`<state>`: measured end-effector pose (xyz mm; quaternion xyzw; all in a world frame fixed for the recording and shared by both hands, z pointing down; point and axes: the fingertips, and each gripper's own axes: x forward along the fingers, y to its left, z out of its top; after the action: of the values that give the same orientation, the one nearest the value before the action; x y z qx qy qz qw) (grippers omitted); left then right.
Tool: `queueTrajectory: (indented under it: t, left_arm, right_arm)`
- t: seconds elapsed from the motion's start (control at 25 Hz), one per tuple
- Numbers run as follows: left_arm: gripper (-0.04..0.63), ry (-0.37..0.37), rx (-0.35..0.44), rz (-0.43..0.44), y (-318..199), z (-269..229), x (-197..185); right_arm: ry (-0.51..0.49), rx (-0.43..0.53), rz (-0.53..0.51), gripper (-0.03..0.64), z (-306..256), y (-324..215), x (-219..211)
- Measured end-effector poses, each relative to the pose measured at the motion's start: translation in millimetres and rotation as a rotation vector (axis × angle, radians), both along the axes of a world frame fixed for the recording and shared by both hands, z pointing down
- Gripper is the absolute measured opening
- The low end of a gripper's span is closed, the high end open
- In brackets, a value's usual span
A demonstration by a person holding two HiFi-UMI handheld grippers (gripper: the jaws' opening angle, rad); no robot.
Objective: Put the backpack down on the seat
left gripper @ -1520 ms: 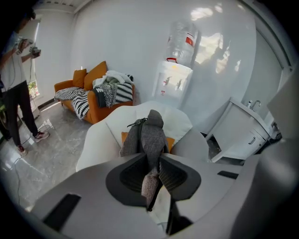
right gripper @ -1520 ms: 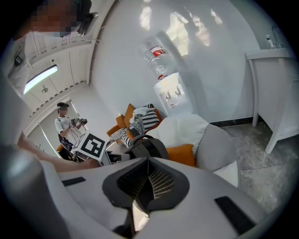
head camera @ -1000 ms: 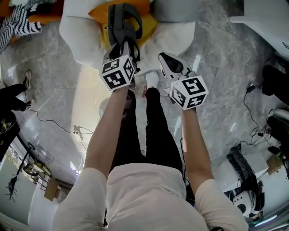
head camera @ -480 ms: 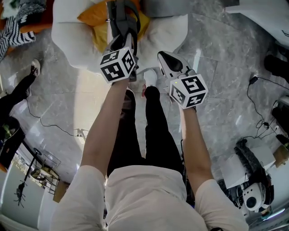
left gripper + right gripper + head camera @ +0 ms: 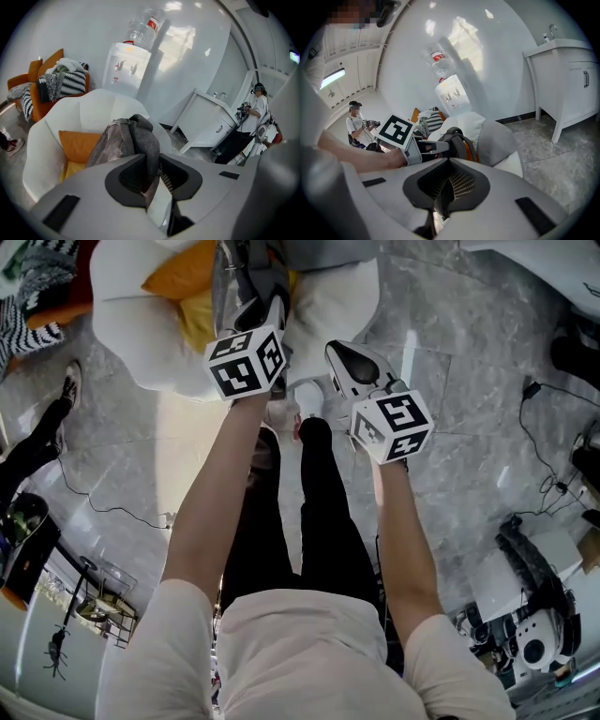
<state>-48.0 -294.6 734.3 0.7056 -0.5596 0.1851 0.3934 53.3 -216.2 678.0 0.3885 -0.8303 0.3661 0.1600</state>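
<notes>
The left gripper [image 5: 153, 171] fingers clamp the backpack [image 5: 123, 140] strap, the bag hanging over the seat [image 5: 44, 140], not yet set down; the right gripper [image 5: 449, 182] is closed, empty

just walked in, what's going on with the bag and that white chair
A person is working with a handheld gripper in each hand. The left gripper is clamped on a strap of the grey backpack, holding it over the white armchair, right in front of the orange cushion in it. Whether the bag already rests on the seat can't be told. The right gripper is shut and empty, alongside the left one.
</notes>
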Motion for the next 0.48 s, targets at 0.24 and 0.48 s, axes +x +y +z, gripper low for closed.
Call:
queueTrajectory:
  t: [0.24,0.48]
  left_arm:
    - [0.095,0.006,-0.002,0.057,-9.1,11.9,21.9]
    - [0.101,-0.061,0.017,0.063,-20.4,19.3,39.9]
  right_arm:
    - [0.008,0.001,0.025,0.025,10.1,-5.3,8.0]
    - [0.011,0.001,0.061,0.025,16.5,-4.1,26.3]
